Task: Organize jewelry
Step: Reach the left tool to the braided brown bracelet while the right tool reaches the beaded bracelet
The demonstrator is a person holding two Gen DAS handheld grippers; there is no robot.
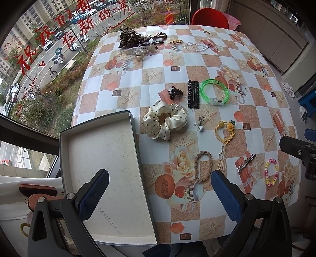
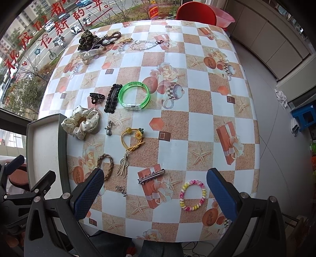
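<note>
An empty grey-rimmed box [image 1: 110, 170] [image 2: 45, 142] lies at the table's near left. Beside it lie a cream dotted scrunchie [image 1: 165, 120] [image 2: 81, 122], a green bangle [image 1: 214, 91] [image 2: 135, 96], a black beaded clip [image 1: 193, 94] [image 2: 112, 100], a yellow flower hair tie [image 1: 225, 128] [image 2: 133, 138], a braided tan band [image 1: 203, 166] [image 2: 106, 165], a silver clip [image 1: 246, 163] [image 2: 151, 176] and a pastel coil tie [image 1: 271, 175] [image 2: 193, 195]. My left gripper [image 1: 160, 191] hangs open over the box's right edge. My right gripper [image 2: 156, 191] is open above the silver clip.
At the table's far left sits a pile with a leopard scrunchie [image 1: 128, 37] [image 2: 86, 39], clips and a clear bead chain [image 1: 197, 46] [image 2: 146, 43]. A red chair [image 1: 209, 16] stands behind the table. A window runs along the left. A blue stool [image 2: 304, 116] is on the floor at right.
</note>
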